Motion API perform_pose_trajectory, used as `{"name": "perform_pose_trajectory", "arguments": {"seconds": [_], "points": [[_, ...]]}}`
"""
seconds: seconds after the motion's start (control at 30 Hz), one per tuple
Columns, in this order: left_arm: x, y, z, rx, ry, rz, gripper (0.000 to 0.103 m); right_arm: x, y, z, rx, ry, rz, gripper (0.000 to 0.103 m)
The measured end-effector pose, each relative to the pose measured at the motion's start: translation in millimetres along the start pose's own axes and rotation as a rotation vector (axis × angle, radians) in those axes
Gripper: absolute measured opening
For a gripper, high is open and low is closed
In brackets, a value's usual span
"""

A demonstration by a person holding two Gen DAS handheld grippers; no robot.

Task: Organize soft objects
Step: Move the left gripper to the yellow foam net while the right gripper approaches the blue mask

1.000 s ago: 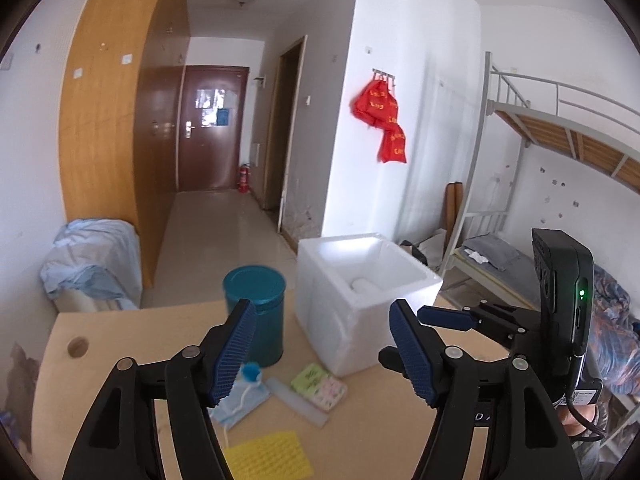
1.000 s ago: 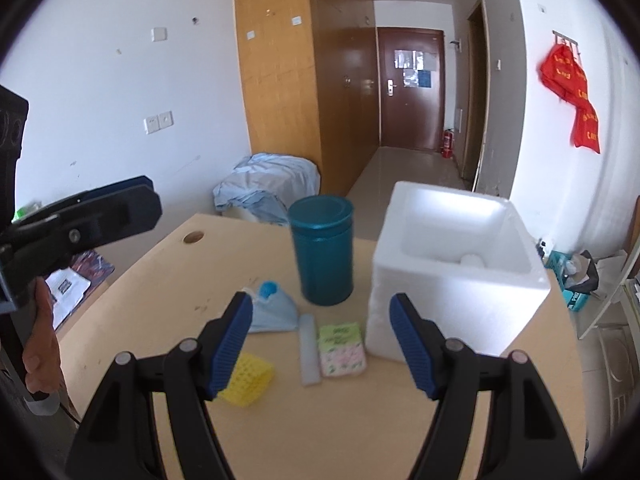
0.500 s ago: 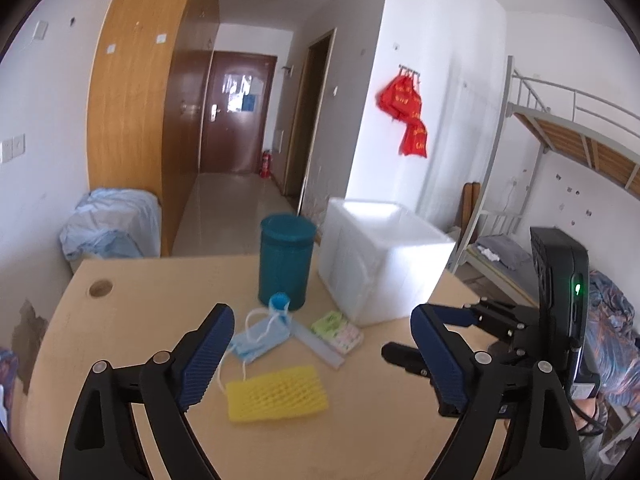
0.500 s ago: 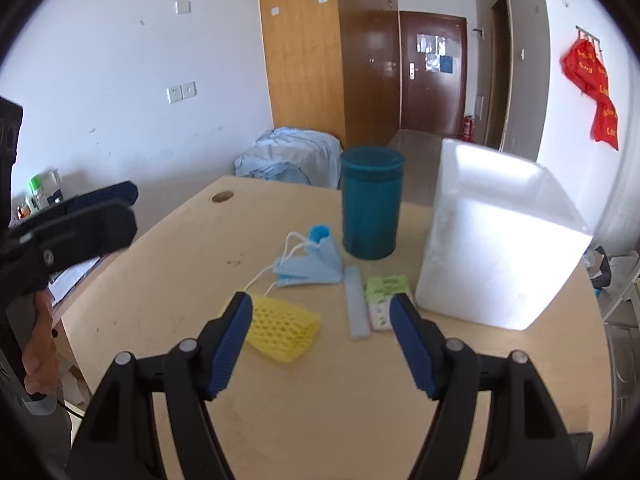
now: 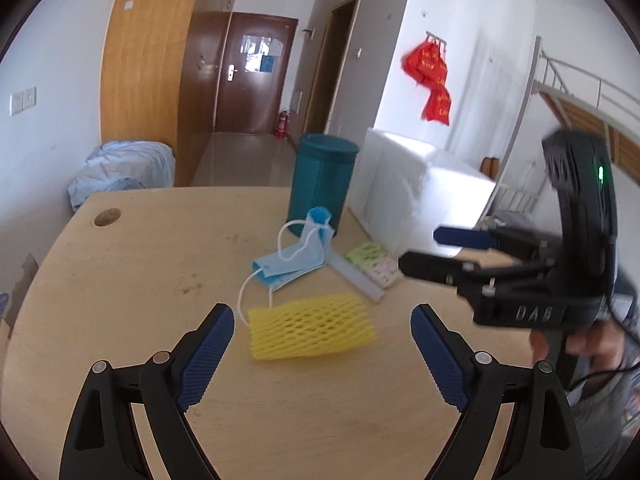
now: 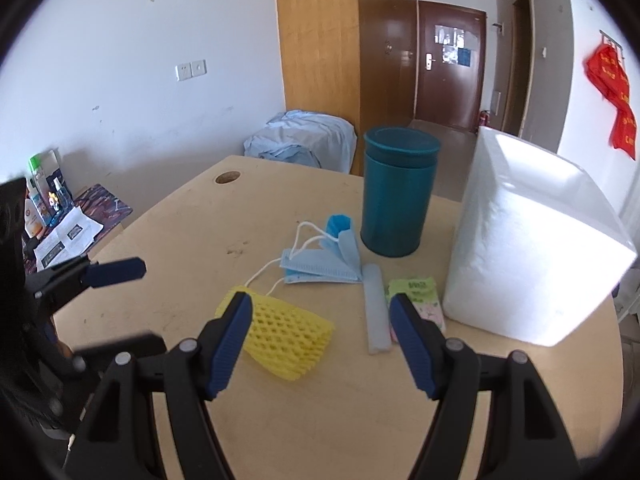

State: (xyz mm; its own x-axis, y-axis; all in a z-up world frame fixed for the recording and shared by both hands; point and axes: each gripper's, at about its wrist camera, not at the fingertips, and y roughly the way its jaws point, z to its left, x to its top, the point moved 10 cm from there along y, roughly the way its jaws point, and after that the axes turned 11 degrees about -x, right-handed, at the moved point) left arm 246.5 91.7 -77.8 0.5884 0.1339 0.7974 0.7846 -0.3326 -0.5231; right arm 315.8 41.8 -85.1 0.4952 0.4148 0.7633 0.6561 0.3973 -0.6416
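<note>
Two wrist fisheyes, angled down over the wooden table point(image 5: 120, 272), close, both sharing yellow foam net point(image 5: 310, 326) and white foam box point(image 6: 532, 248)

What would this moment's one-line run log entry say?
phase: approach | left hand-held gripper: open, empty, facing yellow foam net | right hand-held gripper: open, empty | face mask, tissue pack: on table

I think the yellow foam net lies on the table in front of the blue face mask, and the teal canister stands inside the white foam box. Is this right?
Not quite. The teal canister stands on the table beside the white foam box, not inside it, as the right wrist view shows. The yellow foam net does lie in front of the blue face mask.
</note>
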Motion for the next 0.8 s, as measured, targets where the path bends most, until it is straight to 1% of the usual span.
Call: {"name": "perform_pose_trajectory", "arguments": {"seconds": [0.2, 0.3, 0.47, 0.63, 0.8], "points": [[-12, 20, 2, -0.008, 0.005, 0.035, 0.090, 5, 20, 9, 0.048, -0.003, 0.030, 0.075], [-15, 31, 7, 0.000, -0.007, 0.052, 0.090, 6, 29, 12, 0.048, -0.013, 0.042, 0.075], [-18, 45, 15, -0.007, -0.029, 0.077, 0.090, 10, 43, 12, 0.045, -0.026, 0.059, 0.075], [-20, 59, 20, -0.014, -0.060, 0.100, 0.090, 14, 61, 11, 0.049, -0.036, 0.092, 0.075], [-21, 74, 25, 0.004, -0.062, 0.142, 0.090, 16, 85, 7, 0.040, -0.037, 0.135, 0.075]]}}
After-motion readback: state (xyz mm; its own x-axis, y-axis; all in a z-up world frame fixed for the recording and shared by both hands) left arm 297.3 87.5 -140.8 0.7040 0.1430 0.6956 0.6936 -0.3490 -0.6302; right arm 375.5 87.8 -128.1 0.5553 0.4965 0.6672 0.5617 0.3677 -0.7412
